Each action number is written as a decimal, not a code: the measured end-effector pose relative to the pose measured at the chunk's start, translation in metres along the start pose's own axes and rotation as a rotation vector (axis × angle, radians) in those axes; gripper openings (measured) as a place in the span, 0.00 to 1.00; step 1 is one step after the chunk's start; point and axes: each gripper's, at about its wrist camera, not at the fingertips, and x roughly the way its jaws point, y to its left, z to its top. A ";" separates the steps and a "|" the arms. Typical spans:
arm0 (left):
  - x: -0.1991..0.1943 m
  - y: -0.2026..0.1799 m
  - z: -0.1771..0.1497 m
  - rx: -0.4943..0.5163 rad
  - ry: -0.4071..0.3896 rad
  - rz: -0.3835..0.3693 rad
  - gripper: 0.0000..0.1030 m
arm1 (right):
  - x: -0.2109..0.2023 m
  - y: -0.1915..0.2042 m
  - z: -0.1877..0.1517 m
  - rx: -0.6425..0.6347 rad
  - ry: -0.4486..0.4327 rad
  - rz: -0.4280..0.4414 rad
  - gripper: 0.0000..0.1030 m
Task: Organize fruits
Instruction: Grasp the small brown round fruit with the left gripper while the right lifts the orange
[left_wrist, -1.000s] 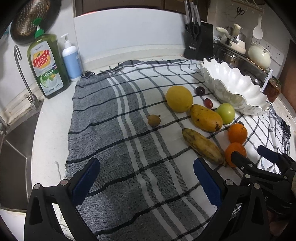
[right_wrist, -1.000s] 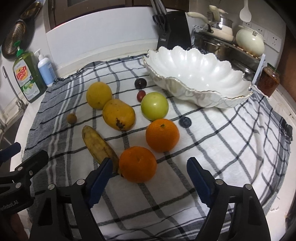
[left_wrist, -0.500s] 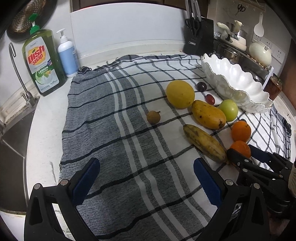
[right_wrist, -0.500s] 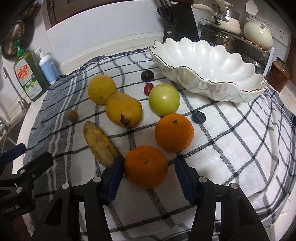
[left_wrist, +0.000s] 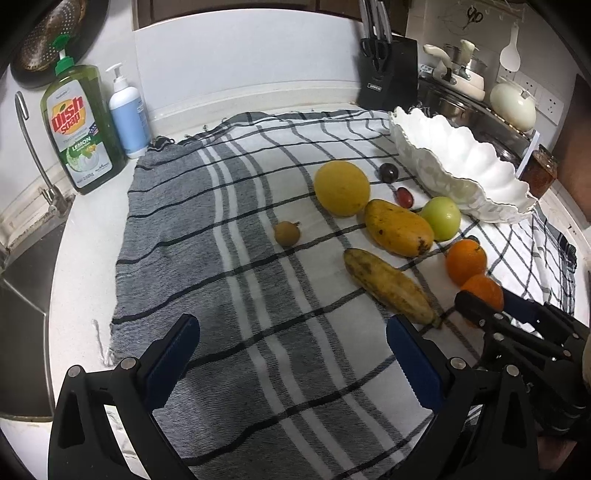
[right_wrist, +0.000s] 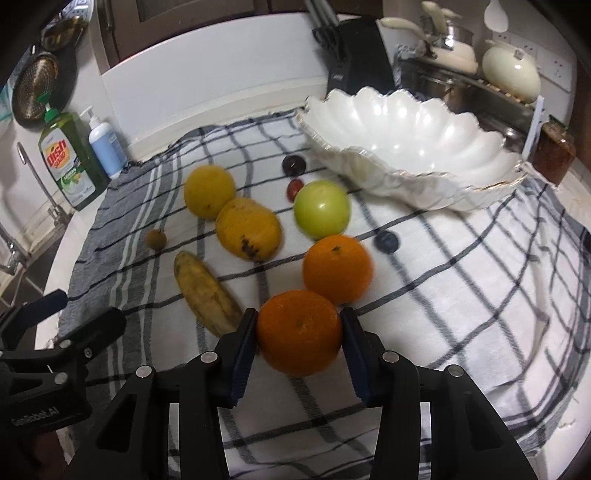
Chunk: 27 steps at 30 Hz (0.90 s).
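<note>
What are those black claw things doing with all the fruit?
A person is tidying fruit with a gripper in each hand. The right gripper is closed around one orange, pads on both sides. The left gripper is open and holds nothing, above the checked cloth. The other orange, apple, mango and banana lie on the cloth. The white bowl has no fruit in it.

White counter (left_wrist: 92, 236) (dim kitchen), sink (left_wrist: 18, 295) alongside.
</note>
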 end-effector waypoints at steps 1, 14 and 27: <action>0.000 -0.002 0.000 0.000 0.000 -0.006 1.00 | -0.003 -0.003 0.001 0.003 -0.006 -0.004 0.44; -0.003 -0.020 0.024 0.012 -0.055 -0.027 0.96 | -0.021 -0.023 0.022 0.029 -0.069 -0.054 0.44; 0.026 0.009 0.054 0.017 -0.047 -0.014 0.73 | -0.008 0.014 0.061 -0.007 -0.108 -0.017 0.44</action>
